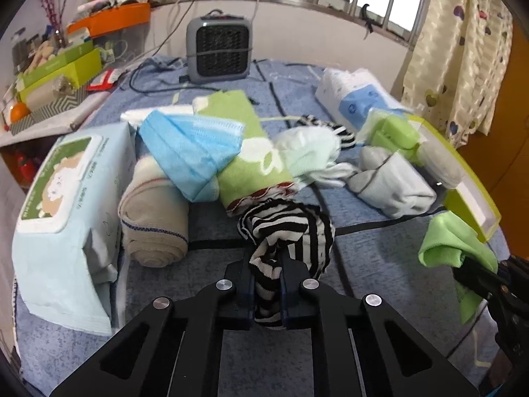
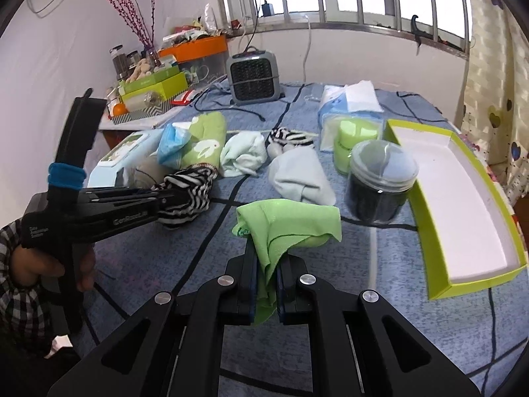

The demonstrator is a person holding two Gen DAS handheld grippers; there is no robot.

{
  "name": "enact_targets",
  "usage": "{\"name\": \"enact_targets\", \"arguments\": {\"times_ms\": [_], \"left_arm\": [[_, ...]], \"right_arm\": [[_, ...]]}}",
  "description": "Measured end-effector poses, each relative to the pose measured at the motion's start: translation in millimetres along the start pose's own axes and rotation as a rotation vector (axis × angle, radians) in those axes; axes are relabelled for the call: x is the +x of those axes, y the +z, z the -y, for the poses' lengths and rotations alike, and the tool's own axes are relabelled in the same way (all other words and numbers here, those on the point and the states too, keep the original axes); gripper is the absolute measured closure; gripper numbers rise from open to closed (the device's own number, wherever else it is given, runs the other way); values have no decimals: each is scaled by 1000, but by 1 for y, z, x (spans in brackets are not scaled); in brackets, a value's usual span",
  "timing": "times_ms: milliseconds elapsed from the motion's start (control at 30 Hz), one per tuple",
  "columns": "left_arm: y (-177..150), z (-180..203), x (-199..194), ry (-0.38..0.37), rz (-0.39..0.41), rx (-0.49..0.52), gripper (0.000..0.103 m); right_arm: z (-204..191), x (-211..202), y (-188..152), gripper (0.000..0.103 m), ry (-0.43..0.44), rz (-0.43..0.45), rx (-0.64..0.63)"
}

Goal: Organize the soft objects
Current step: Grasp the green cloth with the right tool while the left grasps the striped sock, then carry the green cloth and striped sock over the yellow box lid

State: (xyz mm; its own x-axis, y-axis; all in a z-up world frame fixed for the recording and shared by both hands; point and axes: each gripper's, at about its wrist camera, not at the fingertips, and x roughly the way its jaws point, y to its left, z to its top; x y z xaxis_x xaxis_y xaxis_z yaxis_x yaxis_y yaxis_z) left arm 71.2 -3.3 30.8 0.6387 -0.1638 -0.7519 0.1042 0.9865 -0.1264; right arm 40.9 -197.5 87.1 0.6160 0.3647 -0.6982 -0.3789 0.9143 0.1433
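My left gripper (image 1: 266,264) is shut on a black-and-white striped sock (image 1: 287,228), which bunches up above its fingertips over the blue bedcover. From the right wrist view the same left gripper (image 2: 165,203) comes in from the left with the striped sock (image 2: 188,192) at its tip. My right gripper (image 2: 266,264) is shut on a bright green cloth (image 2: 287,221) that drapes over its jaws. The left wrist view shows that green cloth (image 1: 446,241) at the right edge. A blue face mask (image 1: 188,145), green towel (image 1: 248,139), beige roll (image 1: 155,218) and pale socks (image 1: 307,152) lie in a heap behind.
An open lime-green box (image 2: 463,205) with a white inside sits at the right. A clear-lidded dark jar (image 2: 380,182) stands beside it. A wipes pack (image 1: 66,205) lies at the left, a grey heater (image 1: 218,49) at the back, and a tissue pack (image 2: 350,99) at the back right.
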Motion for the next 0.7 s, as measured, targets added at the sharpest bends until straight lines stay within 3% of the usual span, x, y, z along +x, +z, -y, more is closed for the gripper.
{"name": "enact_targets", "arguments": {"times_ms": [367, 700], "left_arm": [[25, 44, -35, -124, 97, 97, 93], [59, 106, -30, -267, 108, 171, 93]], "right_arm": [[28, -41, 17, 94, -114, 88, 22], [83, -60, 29, 94, -239, 121, 100]]}}
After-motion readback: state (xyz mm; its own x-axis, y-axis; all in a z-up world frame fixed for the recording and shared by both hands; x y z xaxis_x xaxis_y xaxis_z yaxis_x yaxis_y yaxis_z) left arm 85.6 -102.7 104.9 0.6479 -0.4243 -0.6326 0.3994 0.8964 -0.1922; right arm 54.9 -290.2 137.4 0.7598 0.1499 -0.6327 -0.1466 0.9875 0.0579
